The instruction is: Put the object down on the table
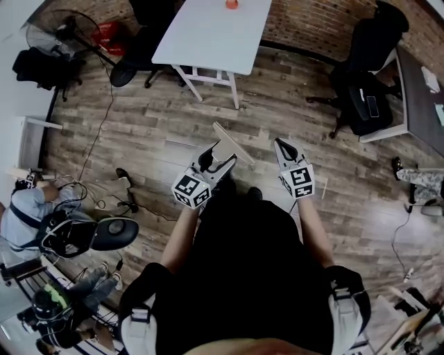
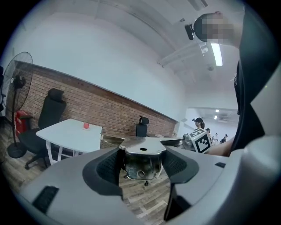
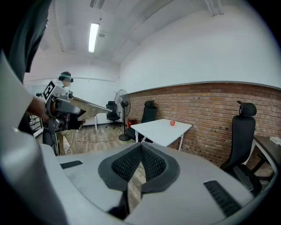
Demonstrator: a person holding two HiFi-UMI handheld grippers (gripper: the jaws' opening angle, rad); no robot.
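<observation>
- We see one shiny metal object (image 2: 143,159) clamped between the left gripper's (image 1: 215,161) jaws, held over the wooden floor (image 1: 152,132).
- Its long axis runs as a flat blade away from us, slanting right.
- The right gripper's (image 3: 140,151) ribbed jaws are together, empty.
- One white worktop (image 1: 208,38) stands well ahead, carrying one red round thing (image 1: 232,3).

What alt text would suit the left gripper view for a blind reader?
The left gripper clamps a shiny metal object between its jaws. Beyond, a white table bearing a small red thing stands before a brick wall, with black chairs nearby.
</observation>
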